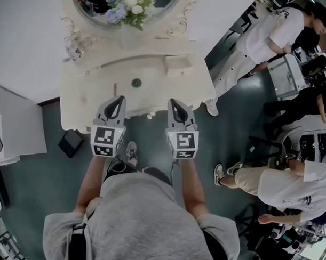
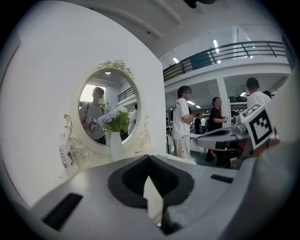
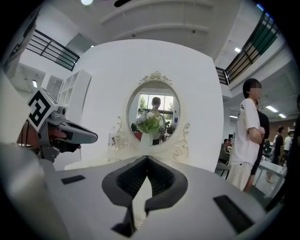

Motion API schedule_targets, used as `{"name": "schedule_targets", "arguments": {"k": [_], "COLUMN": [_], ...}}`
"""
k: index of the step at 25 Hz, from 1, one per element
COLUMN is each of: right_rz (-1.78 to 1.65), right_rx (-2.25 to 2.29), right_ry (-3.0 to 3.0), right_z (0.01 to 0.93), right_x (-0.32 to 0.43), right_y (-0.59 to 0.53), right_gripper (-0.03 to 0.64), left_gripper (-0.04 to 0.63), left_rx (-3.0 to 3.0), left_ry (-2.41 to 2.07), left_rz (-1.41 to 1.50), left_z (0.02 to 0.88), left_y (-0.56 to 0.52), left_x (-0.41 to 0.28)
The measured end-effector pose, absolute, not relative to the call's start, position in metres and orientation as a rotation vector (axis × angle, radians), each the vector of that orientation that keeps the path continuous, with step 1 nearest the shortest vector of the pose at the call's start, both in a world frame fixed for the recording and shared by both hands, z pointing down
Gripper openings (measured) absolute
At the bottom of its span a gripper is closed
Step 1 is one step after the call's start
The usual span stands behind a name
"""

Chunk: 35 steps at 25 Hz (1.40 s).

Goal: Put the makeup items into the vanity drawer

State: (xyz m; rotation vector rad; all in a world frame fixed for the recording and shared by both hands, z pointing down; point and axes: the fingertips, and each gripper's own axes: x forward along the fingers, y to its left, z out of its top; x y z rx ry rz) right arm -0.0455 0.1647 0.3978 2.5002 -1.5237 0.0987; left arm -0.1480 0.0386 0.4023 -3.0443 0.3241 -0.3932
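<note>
Now left claw [image 1: 118,101], right claw [image 1: 173,103] both clenched, empty, before vanity [image 1: 161,85]

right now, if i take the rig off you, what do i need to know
left claw: shut, empty, at the front edge of the cream ornate vanity table.
right claw: shut, empty, alongside it.
items: small round dark item and thin dark stick lie mid-tabletop; small clear bottle stands back left.
done: nothing; no drawer shows open.
left to do: open the drawer, put the items in.
</note>
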Motion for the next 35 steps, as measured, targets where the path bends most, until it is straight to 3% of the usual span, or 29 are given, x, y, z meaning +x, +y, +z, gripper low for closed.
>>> {"name": "schedule_targets", "arguments": {"k": [13, 31, 33, 35], "right_rz": [0.262, 0.595, 0.647, 0.72], "right_rx": [2.414, 1.972, 1.936, 1.889], "right_ry": [-1.614, -1.91, -1.936, -1.955], "right_z": [0.443, 0.576, 0.591, 0.609], "right_x": [-0.006, 0.032, 0.032, 0.031], "right_y": [0.057, -0.028, -0.037, -0.043], "right_gripper": [0.014, 0.014, 0.055, 0.175], "left_gripper": [0.002, 0.002, 0.002, 0.002], "left_rx": [-3.086, -3.156, -3.153, -3.151], "left_ry": [0.343, 0.845, 0.868, 0.894], "left_rz": [-0.503, -0.81, -0.842, -0.868], "left_z": [0.445, 0.553, 0.565, 0.575], "left_y": [-0.044, -0.086, -0.089, -0.09], "left_x": [-0.105, -0.086, -0.086, -0.087]}}
